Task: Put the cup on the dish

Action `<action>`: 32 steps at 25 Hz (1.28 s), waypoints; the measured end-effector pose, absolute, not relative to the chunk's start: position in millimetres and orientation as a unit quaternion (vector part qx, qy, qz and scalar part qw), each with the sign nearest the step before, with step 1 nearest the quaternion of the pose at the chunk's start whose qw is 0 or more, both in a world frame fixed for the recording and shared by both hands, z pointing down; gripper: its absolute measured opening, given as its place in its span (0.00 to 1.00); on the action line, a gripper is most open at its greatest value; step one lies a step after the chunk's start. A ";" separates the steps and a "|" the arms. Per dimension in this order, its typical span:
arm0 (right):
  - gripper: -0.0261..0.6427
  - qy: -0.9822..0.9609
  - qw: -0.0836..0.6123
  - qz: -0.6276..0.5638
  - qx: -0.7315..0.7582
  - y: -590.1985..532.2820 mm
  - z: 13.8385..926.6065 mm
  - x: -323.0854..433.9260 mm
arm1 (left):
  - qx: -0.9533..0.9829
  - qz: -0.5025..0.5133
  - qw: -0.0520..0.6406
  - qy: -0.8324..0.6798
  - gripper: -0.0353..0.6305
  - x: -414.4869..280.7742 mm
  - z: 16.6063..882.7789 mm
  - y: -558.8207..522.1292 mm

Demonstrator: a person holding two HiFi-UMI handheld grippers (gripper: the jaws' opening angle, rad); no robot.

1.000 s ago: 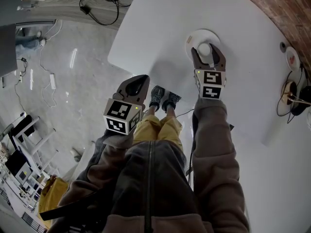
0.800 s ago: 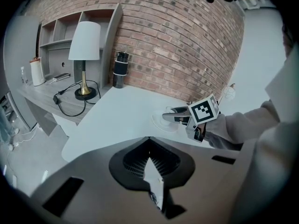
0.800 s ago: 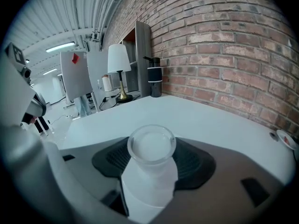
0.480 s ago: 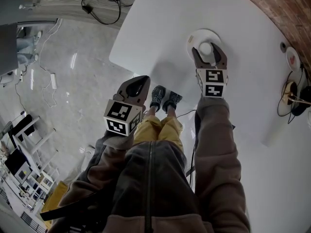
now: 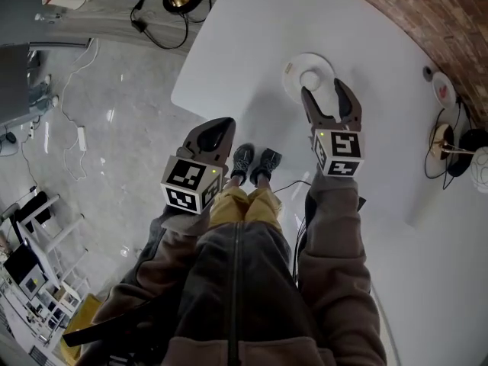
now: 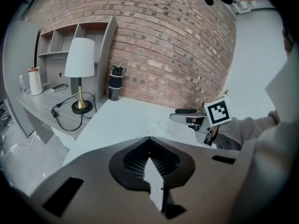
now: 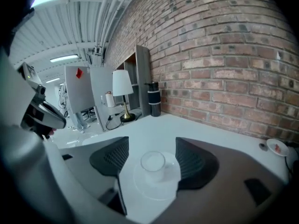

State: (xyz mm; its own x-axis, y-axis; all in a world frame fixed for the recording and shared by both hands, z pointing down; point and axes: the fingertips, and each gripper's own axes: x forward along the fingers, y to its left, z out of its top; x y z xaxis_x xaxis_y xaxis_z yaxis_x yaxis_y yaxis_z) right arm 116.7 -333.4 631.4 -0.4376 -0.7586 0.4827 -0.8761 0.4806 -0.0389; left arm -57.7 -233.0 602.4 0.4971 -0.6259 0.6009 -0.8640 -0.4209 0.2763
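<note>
- Head view, nearest: the person's sleeves (image 5: 335,265) are seen reaching forward, with a gripper held in each hand near the edge of the white table (image 5: 252,29);
- the left gripper (image 5: 221,124) is held by the table's near corner; in the left gripper view its jaws are seen pressed together, with nothing caught between them;
- the right gripper (image 5: 325,90) is held above the table top; its jaws are spread wide and have just been opening;
- in the right gripper view the cup (image 7: 153,164) is framed between those spread jaws, and it is touched by neither pad;
- the cup is set upright on the middle of the dish (image 7: 156,190); both are pale and translucent, and the dish lies flat on the table just past the right gripper's jaw tips;
- farther off, beyond the table's far end, a lamp (image 7: 122,85) with a white shade and a dark bottle (image 7: 154,99) are seen beside a grey shelf unit (image 7: 140,73);
- farthest, the scene is closed off by a brick wall (image 7: 224,55).
</note>
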 end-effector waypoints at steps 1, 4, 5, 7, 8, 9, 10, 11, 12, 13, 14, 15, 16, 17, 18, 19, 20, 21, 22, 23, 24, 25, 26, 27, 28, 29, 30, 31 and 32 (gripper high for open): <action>0.50 -0.838 0.193 0.138 0.492 -328.0 614.3 118.5 | 0.821 0.202 0.280 -0.455 0.06 -55.0 592.7 -235.7; 0.38 -0.842 0.156 0.117 0.503 -310.5 558.1 124.7 | 0.834 0.184 0.260 -0.452 0.06 -46.9 560.4 -242.4; 0.36 -0.843 0.146 0.108 0.507 -304.5 539.0 126.8 | 0.838 0.177 0.252 -0.451 0.06 -44.2 548.9 -244.3; 0.29 -0.840 0.129 0.090 0.519 -292.9 502.4 131.9 | 0.845 0.162 0.238 -0.450 0.06 -38.6 524.6 -247.4; 0.26 -0.838 0.123 0.082 0.525 -287.3 485.4 135.1 | 0.850 0.153 0.229 -0.449 0.06 -35.3 511.7 -248.8; 0.24 -0.836 0.118 0.075 0.531 -281.9 469.1 138.6 | 0.854 0.144 0.221 -0.448 0.06 -31.5 498.3 -250.0; 0.23 -0.833 0.113 0.067 0.537 -276.3 453.5 142.2 | 0.859 0.135 0.212 -0.447 0.06 -27.4 484.7 -250.7; 0.22 -0.830 0.109 0.061 0.544 -270.1 438.3 146.1 | 0.863 0.125 0.203 -0.446 0.06 -23.3 471.0 -250.7; 0.18 -0.825 0.103 0.054 0.553 -263.5 423.3 150.6 | 0.867 0.116 0.194 -0.444 0.06 -19.4 457.3 -250.3; 0.12 -0.819 0.094 0.047 0.564 -257.1 408.0 155.5 | 0.871 0.107 0.184 -0.442 0.06 -15.6 443.5 -250.2; 0.07 -0.813 0.084 0.039 0.575 -251.7 392.5 160.4 | 0.876 0.099 0.172 -0.440 0.06 -11.9 429.6 -251.1; 0.04 -0.808 0.073 0.030 0.584 -247.5 377.4 164.8 | 0.881 0.090 0.159 -0.437 0.06 -8.3 415.6 -253.1; 0.04 -0.803 0.064 0.023 0.592 -243.8 363.2 168.5 | 0.885 0.081 0.148 -0.435 0.06 -5.1 401.9 -255.1; 0.04 -0.799 0.057 0.017 0.598 -239.9 350.4 171.0 | 0.888 0.072 0.140 -0.433 0.06 -2.7 388.8 -256.2; 0.04 -0.796 0.051 0.013 0.602 -235.5 338.5 172.3 | 0.890 0.061 0.134 -0.432 0.06 -0.9 376.4 -256.3; 0.04 -0.795 0.045 0.009 0.605 -231.1 327.5 172.2 | 0.891 0.051 0.130 -0.432 0.06 0.8 364.6 -255.5; 0.04 -0.794 0.039 0.004 0.606 -227.1 317.3 171.1 | 0.892 0.041 0.124 -0.432 0.06 2.9 353.4 -254.5; 0.04 -0.794 0.035 -0.002 0.606 -223.5 308.2 169.3 | 0.895 0.033 0.117 -0.430 0.06 5.7 343.0 -253.2; 0.04 -0.794 0.032 -0.008 0.607 -220.2 300.6 167.4 | 0.897 0.028 0.109 -0.428 0.06 8.7 334.0 -251.4; 0.04 -0.794 0.030 -0.013 0.607 -217.2 294.1 165.7 | 0.899 0.024 0.101 -0.425 0.06 11.6 326.1 -249.4; 0.04 -0.793 0.029 -0.017 0.609 -214.7 288.3 164.4 | 0.901 0.019 0.094 -0.422 0.06 13.9 318.9 -247.5; 0.04 -0.791 0.029 -0.021 0.610 -213.0 283.0 163.3 | 0.903 0.014 0.090 -0.420 0.06 15.5 312.0 -246.3; 0.04 -0.790 0.030 -0.026 0.612 -211.8 277.8 162.0 | 0.905 0.006 0.089 -0.417 0.06 16.6 304.9 -245.7; 0.04 -0.789 0.031 -0.033 0.613 -210.8 272.7 160.4 | 0.906 -0.002 0.090 -0.414 0.06 17.3 297.7 -245.5; 0.04 -0.788 0.031 -0.039 0.614 -209.2 267.7 158.6 | 0.907 -0.010 0.091 -0.412 0.06 18.0 290.3 -245.3; 0.04 -0.787 0.031 -0.044 0.614 -207.3 262.7 157.2 | 0.907 -0.016 0.088 -0.411 0.06 18.9 282.9 -245.1; 0.04 -0.786 0.028 -0.048 0.615 -205.4 257.5 156.4 | 0.908 -0.019 0.082 -0.411 0.06 20.1 275.5 -245.0; 0.04 -0.786 0.026 -0.053 0.615 -204.0 251.8 156.1 | 0.909 -0.021 0.073 -0.411 0.06 21.6 267.9 -245.0; 0.04 -0.786 0.022 -0.059 0.615 -203.1 245.7 156.3 | 0.910 -0.024 0.063 -0.410 0.06 23.2 260.4 -244.8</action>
State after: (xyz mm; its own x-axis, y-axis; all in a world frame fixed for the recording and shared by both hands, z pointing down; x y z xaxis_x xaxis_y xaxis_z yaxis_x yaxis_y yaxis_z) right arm 156.3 -203.1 245.7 -0.2421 -0.9695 -0.0381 -0.9642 0.2360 0.1208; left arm 23.2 -244.8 260.4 0.6628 -0.7487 0.0090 -0.7428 -0.6559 0.1344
